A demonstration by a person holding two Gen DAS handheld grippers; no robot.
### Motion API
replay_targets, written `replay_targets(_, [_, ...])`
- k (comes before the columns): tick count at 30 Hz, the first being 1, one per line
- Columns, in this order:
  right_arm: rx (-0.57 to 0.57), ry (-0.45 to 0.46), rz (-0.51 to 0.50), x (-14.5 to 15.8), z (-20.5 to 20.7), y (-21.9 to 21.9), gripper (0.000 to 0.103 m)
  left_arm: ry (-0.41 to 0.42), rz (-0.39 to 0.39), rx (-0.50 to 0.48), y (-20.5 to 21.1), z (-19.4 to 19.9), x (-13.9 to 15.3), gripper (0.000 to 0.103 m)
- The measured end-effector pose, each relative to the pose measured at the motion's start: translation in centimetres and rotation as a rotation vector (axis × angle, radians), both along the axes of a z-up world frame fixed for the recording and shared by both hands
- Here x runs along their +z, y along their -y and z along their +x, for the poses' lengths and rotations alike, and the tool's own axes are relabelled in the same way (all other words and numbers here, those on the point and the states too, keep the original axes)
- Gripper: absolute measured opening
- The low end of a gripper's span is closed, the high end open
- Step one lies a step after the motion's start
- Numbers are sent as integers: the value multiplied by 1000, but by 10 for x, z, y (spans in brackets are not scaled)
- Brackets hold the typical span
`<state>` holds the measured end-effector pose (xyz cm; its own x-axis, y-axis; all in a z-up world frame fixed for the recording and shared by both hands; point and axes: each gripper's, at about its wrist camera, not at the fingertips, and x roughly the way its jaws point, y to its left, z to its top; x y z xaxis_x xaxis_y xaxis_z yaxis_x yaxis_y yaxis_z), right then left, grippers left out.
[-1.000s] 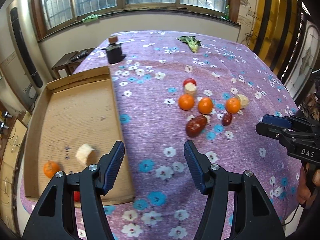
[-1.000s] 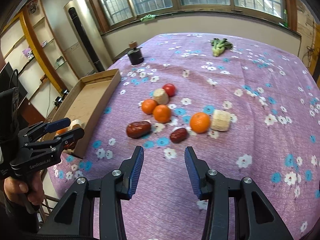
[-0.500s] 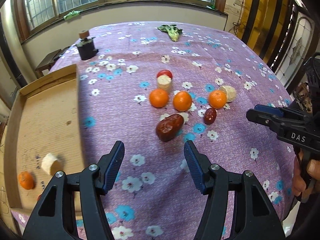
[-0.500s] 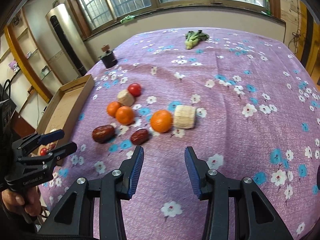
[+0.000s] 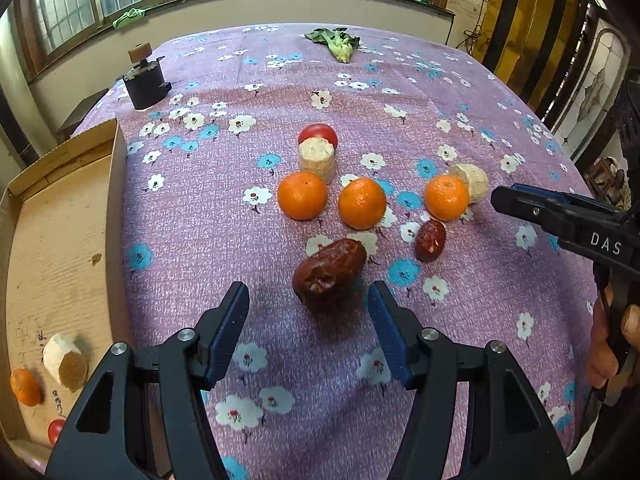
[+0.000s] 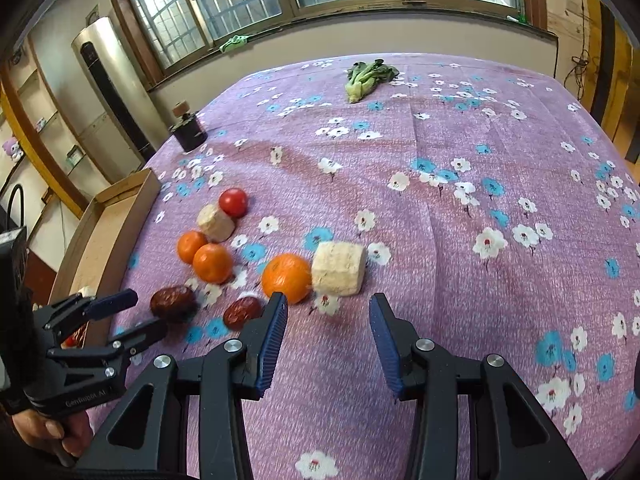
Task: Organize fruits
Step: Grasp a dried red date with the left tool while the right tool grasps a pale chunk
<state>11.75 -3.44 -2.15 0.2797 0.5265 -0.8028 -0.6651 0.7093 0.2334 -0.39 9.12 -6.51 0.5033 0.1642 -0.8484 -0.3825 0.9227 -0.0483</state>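
Observation:
My left gripper (image 5: 308, 312) is open, with a large dark red date (image 5: 329, 270) just ahead between its fingertips, untouched. A smaller date (image 5: 430, 240), three oranges (image 5: 362, 203), a pale corn piece (image 5: 317, 159), a tomato (image 5: 318, 133) and another corn piece (image 5: 474, 181) lie beyond it. My right gripper (image 6: 328, 320) is open and empty, just short of an orange (image 6: 286, 277) and a corn piece (image 6: 339, 268). The cardboard tray (image 5: 60, 220) at the left holds an orange (image 5: 25, 386), a corn piece (image 5: 64, 358) and a tomato (image 5: 55, 431).
A purple flowered cloth (image 6: 460, 216) covers the table. A dark jar with a cork (image 5: 143, 76) stands at the far left and a leafy green vegetable (image 5: 336, 42) lies at the far edge. The right gripper shows in the left wrist view (image 5: 560, 220).
Both grippers have moved forward and down toward the fruit cluster. The left one now has the large date between its fingertips; the right one has closed in on the orange and corn piece.

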Motion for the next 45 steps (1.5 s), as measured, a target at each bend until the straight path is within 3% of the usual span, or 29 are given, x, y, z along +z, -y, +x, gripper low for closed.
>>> replay_targets(12, [-63,-40,21,-14,26,-19,43,-22,2,-36,-4,23,-17,60])
replay_targets(15, [-79,-78,47,-18,35,-17,43,-8,14,-47,-3,27,-17,50])
replay_targets(17, [-88,-133,88,-23,44,-14,42,5,11,-59,-1,28,-15,32])
replay_targets(20, [-93,-166,118,-25,49,-9,34,10,6,-70,0,29,-15,31])
replay_targets(28, [-61,-67,96,-11,23,-5,33,29,-14,-58,-1,18,-8,31])
replay_targets(45, [53,13,151,42,-38,-14,33,105,22,27,-15,-34,31,31])
